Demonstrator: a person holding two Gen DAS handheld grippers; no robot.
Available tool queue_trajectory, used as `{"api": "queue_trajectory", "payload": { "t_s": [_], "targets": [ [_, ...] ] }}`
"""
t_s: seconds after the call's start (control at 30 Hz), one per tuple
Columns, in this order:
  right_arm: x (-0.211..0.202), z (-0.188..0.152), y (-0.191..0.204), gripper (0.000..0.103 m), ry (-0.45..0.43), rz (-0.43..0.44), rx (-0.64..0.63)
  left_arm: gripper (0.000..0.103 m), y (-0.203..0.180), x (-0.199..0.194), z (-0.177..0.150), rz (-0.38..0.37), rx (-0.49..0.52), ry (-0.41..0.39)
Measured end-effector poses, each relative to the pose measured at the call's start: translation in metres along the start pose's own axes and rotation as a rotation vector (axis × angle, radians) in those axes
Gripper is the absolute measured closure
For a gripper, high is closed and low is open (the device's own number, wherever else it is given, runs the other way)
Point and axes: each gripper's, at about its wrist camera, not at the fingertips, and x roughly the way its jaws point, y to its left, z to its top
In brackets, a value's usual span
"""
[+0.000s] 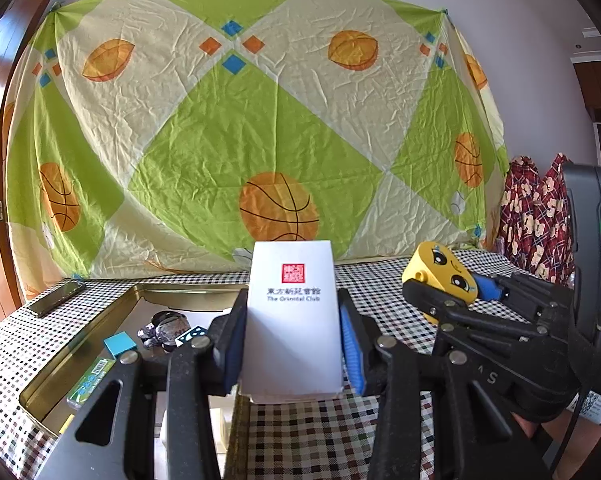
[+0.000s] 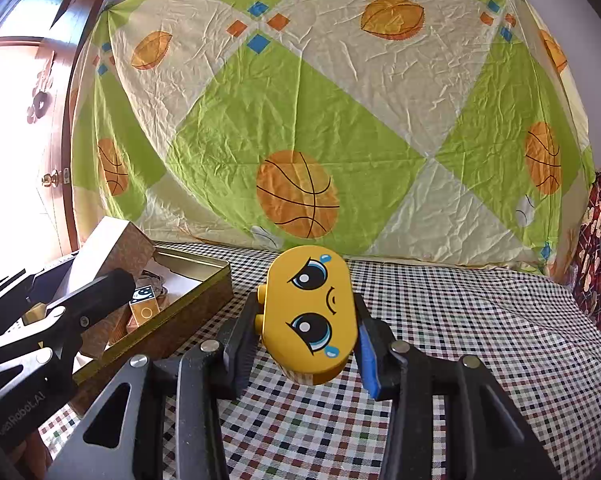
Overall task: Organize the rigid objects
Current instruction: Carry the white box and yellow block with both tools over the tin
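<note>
My left gripper is shut on a white box with a red seal and "The Oriental Club" print, held upright just right of a gold metal tin. The tin holds a teal block, a dice-like block, a green pack and a dark crumpled item. My right gripper is shut on a yellow toy block with a crying cartoon face, above the checkered cloth. That block also shows in the left wrist view. The tin lies to the right gripper's left.
A checkered tablecloth covers the table. A dark phone lies at the far left. A green and cream sheet with basketballs hangs behind. A red patterned cloth hangs at the right. A wooden door stands at the left.
</note>
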Motion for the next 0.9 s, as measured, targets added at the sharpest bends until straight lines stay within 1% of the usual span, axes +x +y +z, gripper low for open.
{"api": "queue_trajectory", "payload": {
  "t_s": [0.9],
  "targets": [
    [0.005, 0.003, 0.040, 0.058, -0.002, 0.042, -0.032, 0.062, 0.031, -0.013, -0.001, 0.043, -0.040, -0.032]
  ]
}}
